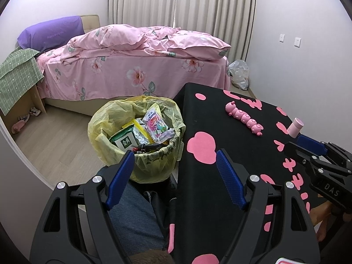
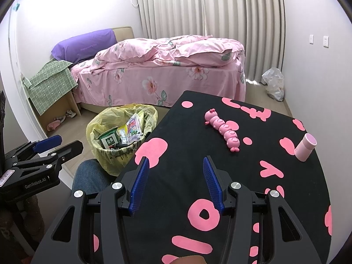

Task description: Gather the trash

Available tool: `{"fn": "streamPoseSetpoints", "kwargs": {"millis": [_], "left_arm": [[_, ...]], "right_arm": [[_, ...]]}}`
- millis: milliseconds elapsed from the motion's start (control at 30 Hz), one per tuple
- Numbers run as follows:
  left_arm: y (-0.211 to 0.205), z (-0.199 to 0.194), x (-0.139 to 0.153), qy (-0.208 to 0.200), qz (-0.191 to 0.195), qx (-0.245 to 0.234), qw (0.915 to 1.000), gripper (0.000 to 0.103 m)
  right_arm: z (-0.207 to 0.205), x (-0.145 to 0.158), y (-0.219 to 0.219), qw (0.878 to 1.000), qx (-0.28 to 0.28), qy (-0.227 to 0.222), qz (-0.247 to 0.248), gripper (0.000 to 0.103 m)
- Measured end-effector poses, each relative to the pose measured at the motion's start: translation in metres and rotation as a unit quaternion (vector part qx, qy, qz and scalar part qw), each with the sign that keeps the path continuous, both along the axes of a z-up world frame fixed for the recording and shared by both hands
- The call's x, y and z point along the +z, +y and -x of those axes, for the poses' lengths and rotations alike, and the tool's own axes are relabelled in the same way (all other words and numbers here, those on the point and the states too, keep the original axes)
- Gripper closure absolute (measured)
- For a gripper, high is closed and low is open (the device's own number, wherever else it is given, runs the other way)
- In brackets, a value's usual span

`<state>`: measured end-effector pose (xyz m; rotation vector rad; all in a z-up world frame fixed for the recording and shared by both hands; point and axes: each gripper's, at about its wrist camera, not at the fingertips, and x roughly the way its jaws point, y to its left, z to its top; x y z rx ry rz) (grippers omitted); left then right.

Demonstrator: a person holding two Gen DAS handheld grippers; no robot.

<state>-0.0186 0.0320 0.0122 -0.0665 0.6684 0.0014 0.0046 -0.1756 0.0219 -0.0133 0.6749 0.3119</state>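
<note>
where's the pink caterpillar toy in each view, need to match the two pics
Left wrist view: the pink caterpillar toy lies right of centre on the black tablecloth, slanting down to the right.
Right wrist view: the toy lies just right of centre, above the open right gripper.
Shared landmark: the yellow-lined trash bin, to the table's left.

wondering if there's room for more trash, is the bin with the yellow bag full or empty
Nearly full: the round bin lined with a yellow plastic bag holds a green carton and colourful wrappers up near its rim.

Soft, even indoor light, brightest on the wall left of the curtain point(image 2: 209, 22), leaves both fisheye views sharp, edges bowed into dark corners.
</note>
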Motion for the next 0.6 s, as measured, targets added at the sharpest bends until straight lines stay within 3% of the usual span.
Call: {"fn": "streamPoseSetpoints", "kwargs": {"millis": [367, 533, 600], "left_arm": [[-0.002, 0.000, 0.000, -0.009, -0.012, -0.003, 0.9999, 0.031], [-0.013, -0.018, -0.013, 0.025, 0.017, -0.039, 0.9988, 0.030], [-0.026, -0.036, -0.023, 0.033, 0.011, -0.047, 0.9983, 0.029]], "right_arm": [[0.000, -0.002, 0.002, 1.000, 0.003, 0.001, 0.004, 0.055], [-0.011, -0.014, -0.004, 1.000, -0.008, 0.010, 0.018, 0.055], [-0.026, -0.025, -0.020, 0.999, -0.027, 0.018, 0.018, 0.052]]}}
